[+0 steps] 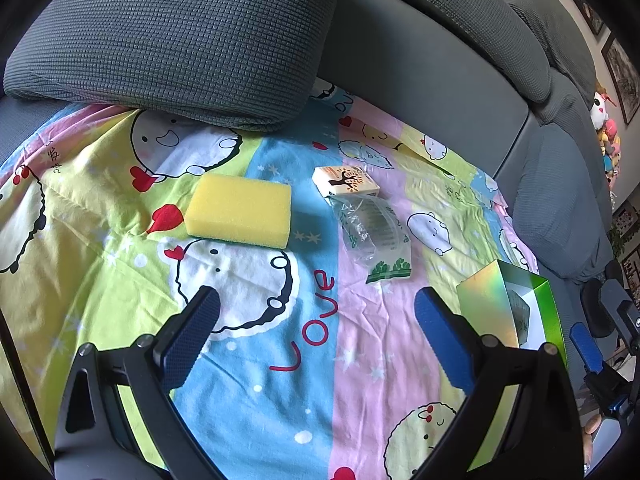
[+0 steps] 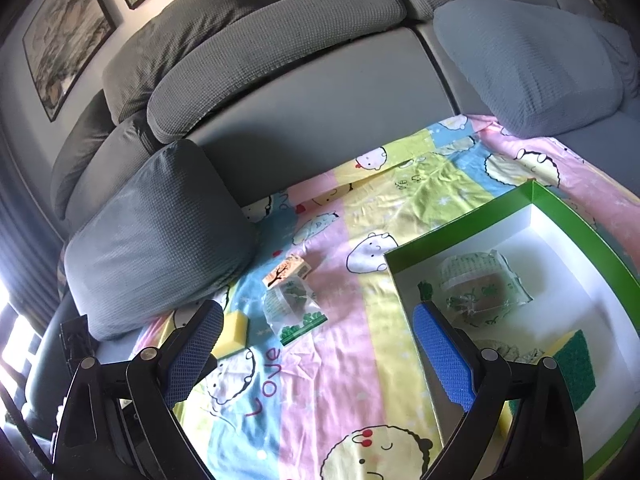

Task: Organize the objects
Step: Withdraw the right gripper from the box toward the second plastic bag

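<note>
I have both claws hanging above a bright cartoon-print sheet point(image 1: 248, 360) spread over a grey sofa point(image 2: 320, 80). My left gripper point(image 1: 316, 312) has its blue-padded fingers point(image 1: 192, 332) spread wide with nothing between them, and my right gripper point(image 2: 320, 344) is spread just the same, also empty. Ahead of the left claw, a yellow sponge point(image 1: 240, 210) lies flat on the sheet, close under a grey cushion point(image 1: 172, 40) that rests on the sheet's far edge. To the right of the sponge sits a small cream-coloured packet point(image 1: 345, 185) with a brown tree printed on it, and a clear plastic bag point(image 1: 374, 240) with green print lies touching its near side. Further right, at the sheet's edge, stands a green box point(image 1: 548, 312) with a shiny outer wall. From the right camera I look down into that box, its white inside open to me: a second clear bag with green print point(image 2: 476, 284) lies in it, and a sponge with a green scouring face point(image 2: 572, 368) sits in the near part, partly hidden behind my right finger. Something pale lies beside that sponge, but I cannot tell what it is. The right finger's tip hangs over the box's near left wall.
</note>
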Action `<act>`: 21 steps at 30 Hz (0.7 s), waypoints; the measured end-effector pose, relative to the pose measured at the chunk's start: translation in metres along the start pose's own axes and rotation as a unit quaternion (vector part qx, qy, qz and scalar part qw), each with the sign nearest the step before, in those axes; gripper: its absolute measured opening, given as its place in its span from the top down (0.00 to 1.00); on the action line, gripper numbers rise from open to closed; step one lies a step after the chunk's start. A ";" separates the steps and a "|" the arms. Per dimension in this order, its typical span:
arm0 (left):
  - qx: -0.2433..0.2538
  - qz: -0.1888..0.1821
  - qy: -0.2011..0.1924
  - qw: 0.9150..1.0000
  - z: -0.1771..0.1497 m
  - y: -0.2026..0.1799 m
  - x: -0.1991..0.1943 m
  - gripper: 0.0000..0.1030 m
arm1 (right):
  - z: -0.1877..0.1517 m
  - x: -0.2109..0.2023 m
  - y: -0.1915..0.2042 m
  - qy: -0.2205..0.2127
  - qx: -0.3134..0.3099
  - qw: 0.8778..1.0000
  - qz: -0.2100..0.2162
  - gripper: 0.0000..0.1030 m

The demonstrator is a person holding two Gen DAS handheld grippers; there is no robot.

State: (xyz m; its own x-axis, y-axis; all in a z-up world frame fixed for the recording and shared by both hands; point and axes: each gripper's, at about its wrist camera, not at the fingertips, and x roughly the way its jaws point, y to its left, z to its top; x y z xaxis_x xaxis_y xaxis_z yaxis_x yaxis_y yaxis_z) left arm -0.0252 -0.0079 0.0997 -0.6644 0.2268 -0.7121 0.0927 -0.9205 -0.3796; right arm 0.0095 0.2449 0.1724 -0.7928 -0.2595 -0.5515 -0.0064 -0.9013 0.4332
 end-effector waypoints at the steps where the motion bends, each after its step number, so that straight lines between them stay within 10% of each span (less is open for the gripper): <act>1: 0.000 0.000 0.000 1.000 0.000 0.000 0.000 0.05 | 0.000 0.000 0.000 -0.001 -0.001 1.000 0.000 0.06; 21: 0.006 0.007 -0.019 1.000 0.002 0.002 -0.004 0.06 | -0.001 0.005 0.007 0.001 -0.012 1.000 0.012 0.28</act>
State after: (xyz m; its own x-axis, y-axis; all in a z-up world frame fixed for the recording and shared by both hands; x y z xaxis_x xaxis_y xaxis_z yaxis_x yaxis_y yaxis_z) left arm -0.0236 -0.0113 0.1029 -0.6911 0.2020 -0.6940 0.0932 -0.9272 -0.3628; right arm 0.0062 0.2363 0.1717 -0.7909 -0.2828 -0.5426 0.0279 -0.9026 0.4297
